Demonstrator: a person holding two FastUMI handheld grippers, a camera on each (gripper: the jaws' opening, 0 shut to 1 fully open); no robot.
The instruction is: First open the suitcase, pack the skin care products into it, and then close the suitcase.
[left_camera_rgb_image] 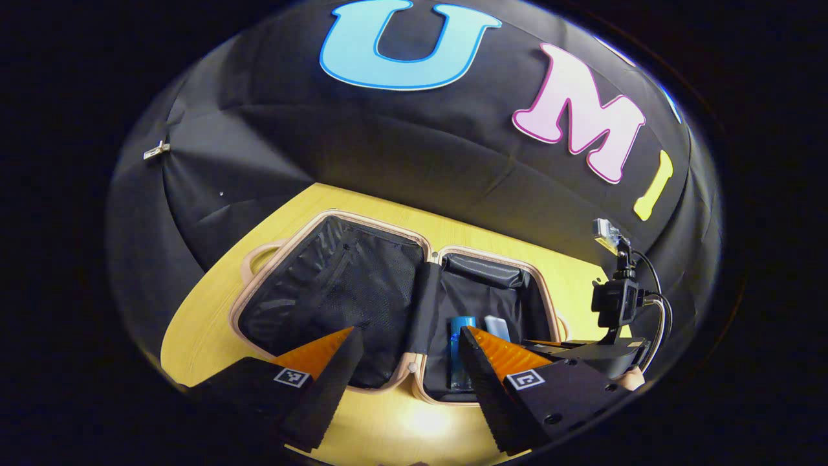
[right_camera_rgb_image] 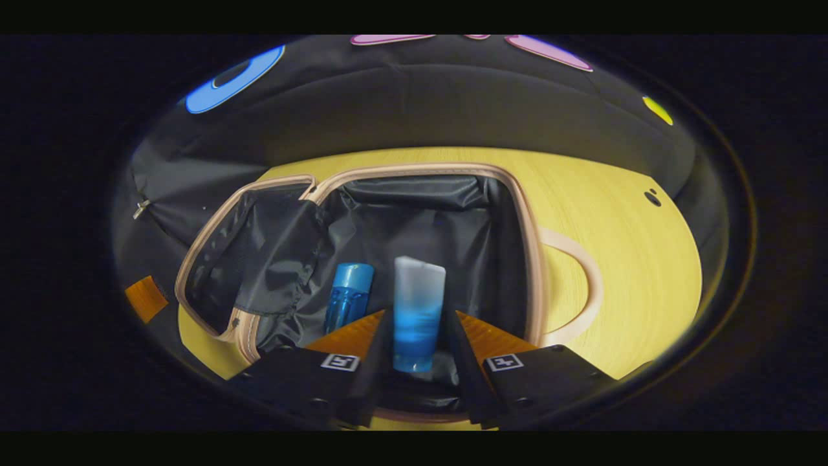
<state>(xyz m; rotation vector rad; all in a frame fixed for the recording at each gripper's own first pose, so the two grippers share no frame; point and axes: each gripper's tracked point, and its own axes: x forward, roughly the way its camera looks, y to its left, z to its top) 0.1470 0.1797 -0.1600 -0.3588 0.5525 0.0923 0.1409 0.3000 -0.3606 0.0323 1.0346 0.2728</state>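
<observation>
The right gripper point(right_camera_rgb_image: 417, 336) is clamped on a frosted tube with blue contents point(right_camera_rgb_image: 418, 310), held upright over the right half of the open beige suitcase with black lining point(right_camera_rgb_image: 524, 213). Just left of the tube, a blue bottle point(right_camera_rgb_image: 349, 294) lies inside that half. The left gripper point(left_camera_rgb_image: 407, 353) hangs spread wide and empty above the suitcase's near rim. Its view adds the mesh-lined lid half, lying flat on the yellow wooden table point(left_camera_rgb_image: 207, 317).
</observation>
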